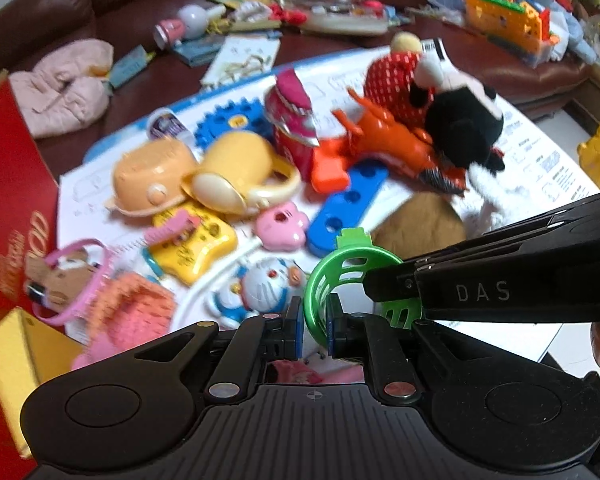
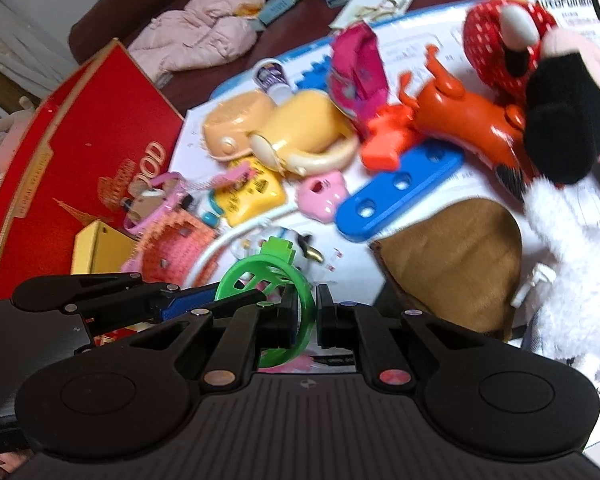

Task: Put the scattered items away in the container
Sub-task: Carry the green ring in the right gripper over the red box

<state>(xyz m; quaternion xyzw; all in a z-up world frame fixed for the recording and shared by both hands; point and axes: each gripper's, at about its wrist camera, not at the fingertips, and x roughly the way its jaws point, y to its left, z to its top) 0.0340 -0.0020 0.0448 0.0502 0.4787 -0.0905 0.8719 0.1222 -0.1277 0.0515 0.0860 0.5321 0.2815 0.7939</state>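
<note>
A green plastic ring toy [image 1: 350, 268] with a slotted rim is held between both grippers above the toy pile. My left gripper [image 1: 315, 326] is shut on its left rim. My right gripper [image 2: 306, 316] is shut on its other rim, where the ring [image 2: 268, 276] shows again. The right gripper's black arm [image 1: 500, 276] crosses the left wrist view. Scattered toys lie on a white sheet [image 1: 540, 152]: a blue bar with holes [image 1: 346, 208], an orange toy [image 1: 384, 136], yellow cups [image 1: 236, 172], a pink piece [image 1: 282, 226]. A red box [image 2: 80, 152] stands at the left.
A black, red and white plush mouse [image 1: 444, 92] and a brown plush piece [image 2: 456, 256] lie at the right. A pink jacket [image 1: 64, 88] and more clutter sit behind on the dark brown sofa [image 1: 52, 12]. A yellow box [image 1: 16, 360] is by the red box.
</note>
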